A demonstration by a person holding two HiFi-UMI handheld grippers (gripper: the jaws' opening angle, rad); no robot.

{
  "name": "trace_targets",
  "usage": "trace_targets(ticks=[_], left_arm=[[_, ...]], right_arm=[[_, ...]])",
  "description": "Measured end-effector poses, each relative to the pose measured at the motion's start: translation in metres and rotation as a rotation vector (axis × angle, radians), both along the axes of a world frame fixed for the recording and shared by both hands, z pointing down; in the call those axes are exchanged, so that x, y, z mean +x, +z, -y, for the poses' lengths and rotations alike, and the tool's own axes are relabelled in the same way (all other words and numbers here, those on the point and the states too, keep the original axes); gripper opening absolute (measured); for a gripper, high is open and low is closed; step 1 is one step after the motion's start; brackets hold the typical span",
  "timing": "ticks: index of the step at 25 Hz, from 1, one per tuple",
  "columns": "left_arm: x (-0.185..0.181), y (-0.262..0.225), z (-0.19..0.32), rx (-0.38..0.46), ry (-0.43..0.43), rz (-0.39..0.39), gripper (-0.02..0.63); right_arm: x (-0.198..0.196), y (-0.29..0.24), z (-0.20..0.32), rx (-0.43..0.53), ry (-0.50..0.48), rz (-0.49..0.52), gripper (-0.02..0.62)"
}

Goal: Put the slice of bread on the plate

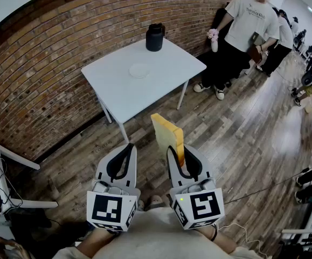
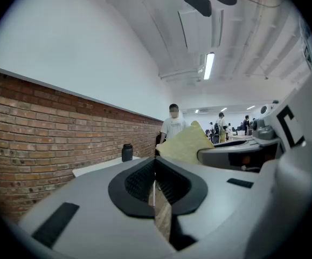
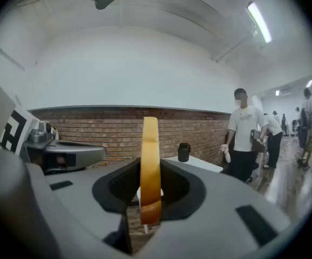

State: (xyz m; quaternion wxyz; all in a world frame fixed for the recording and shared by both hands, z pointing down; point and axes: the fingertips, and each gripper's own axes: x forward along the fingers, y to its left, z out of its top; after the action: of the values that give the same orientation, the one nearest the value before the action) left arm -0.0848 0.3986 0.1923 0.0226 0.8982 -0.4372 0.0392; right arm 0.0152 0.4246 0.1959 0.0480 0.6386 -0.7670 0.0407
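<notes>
Because the slice of bread (image 1: 168, 134) is soft and light, I judge it will flex, dent or tear under a hard squeeze, so a gentle pinch near the firmer crust suits it best. The right gripper (image 1: 181, 158) has exactly that hold: its jaws pinch the slice's lower edge, and the slice stands upright on edge, rising well above the jaws. Held so low, the tall free part may sag or wobble, and it would probably have to be turned flat before it is laid down.

The left gripper (image 1: 124, 154), just beside it on the left, has its jaws pressed together with nothing between them.

The small white plate (image 1: 138, 70) lies near the middle of a white table (image 1: 161, 93), well apart on the far side of open wooden floor. A black jug (image 1: 154, 37) stands at the table's far corner, beyond the plate and clear of it. People (image 1: 247, 31) stand at the far right near the table's right corner. Nothing seems to block the way.
</notes>
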Motion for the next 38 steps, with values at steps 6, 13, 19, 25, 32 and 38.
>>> trace_targets(ticks=[6, 13, 19, 25, 32, 38], left_arm=[[0.003, 0.002, 0.003, -0.004, -0.001, 0.005, 0.009], [0.006, 0.002, 0.007, -0.008, -0.002, 0.01, 0.009], [0.014, 0.004, 0.009, -0.012, -0.001, 0.01, 0.009], [0.021, 0.007, 0.01, -0.009, -0.008, 0.011, 0.009], [0.021, 0.007, 0.016, -0.009, -0.065, 0.016, 0.009], [0.027, 0.011, 0.018, -0.007, -0.107, 0.018, 0.009]], right_arm=[[0.003, 0.002, 0.003, -0.002, -0.002, 0.003, 0.097], [0.005, 0.004, 0.007, -0.011, -0.005, 0.004, 0.097], [0.015, 0.006, 0.01, -0.018, 0.003, 0.024, 0.097], [0.024, 0.011, 0.012, -0.019, -0.002, 0.037, 0.098], [0.043, 0.013, 0.017, -0.02, -0.011, 0.046, 0.098], [0.055, 0.018, 0.022, -0.019, -0.033, 0.051, 0.098]])
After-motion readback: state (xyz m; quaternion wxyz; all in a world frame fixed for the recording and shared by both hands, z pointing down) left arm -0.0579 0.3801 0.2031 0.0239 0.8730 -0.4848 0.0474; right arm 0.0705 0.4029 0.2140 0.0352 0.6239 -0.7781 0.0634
